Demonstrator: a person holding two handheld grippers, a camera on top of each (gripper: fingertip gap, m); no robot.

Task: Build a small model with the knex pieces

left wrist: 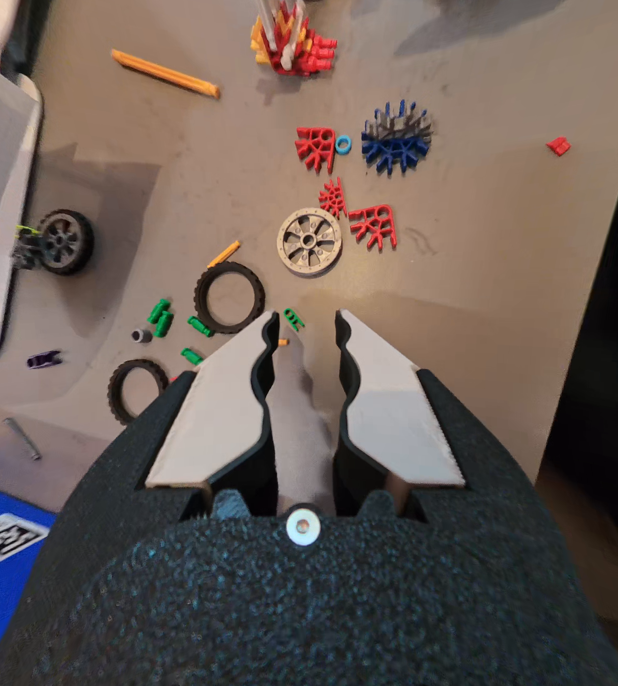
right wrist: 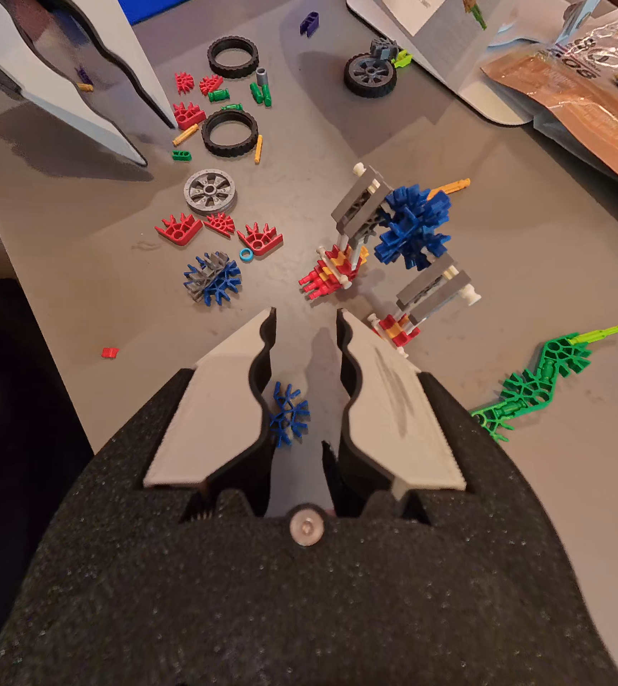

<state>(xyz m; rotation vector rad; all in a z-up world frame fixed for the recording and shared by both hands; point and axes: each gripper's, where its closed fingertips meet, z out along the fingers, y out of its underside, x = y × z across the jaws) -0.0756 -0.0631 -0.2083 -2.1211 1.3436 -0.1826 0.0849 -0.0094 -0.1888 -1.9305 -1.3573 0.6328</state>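
My left gripper (left wrist: 306,315) is open and empty above the grey table (left wrist: 448,334). Nearest its tips are a small green clip (left wrist: 293,319), a black tyre (left wrist: 229,297) and a silver wheel hub (left wrist: 309,242). My right gripper (right wrist: 306,313) is open and empty. A blue snowflake connector (right wrist: 289,414) lies on the table under its left finger. A built model of grey, blue, red and yellow parts (right wrist: 393,252) stands just beyond its right tip. The left gripper also shows at the upper left of the right wrist view (right wrist: 77,85).
Red connectors (left wrist: 316,147), a blue-grey connector stack (left wrist: 396,143), orange rods (left wrist: 166,73), green pegs (left wrist: 161,321), a second tyre (left wrist: 135,389) and an assembled wheel (left wrist: 64,241) lie scattered. A green chain (right wrist: 534,382), a foil bag (right wrist: 589,85) and the table edges (right wrist: 40,334) show in the right wrist view. There is about 20 centimetres between the tips of the two grippers. Measured from the fingertips, the silver wheel hub (left wrist: 309,242) is 4 centimetres or so from the left gripper and 12 centimetres from the right. Look for it in the right wrist view (right wrist: 208,187) too.
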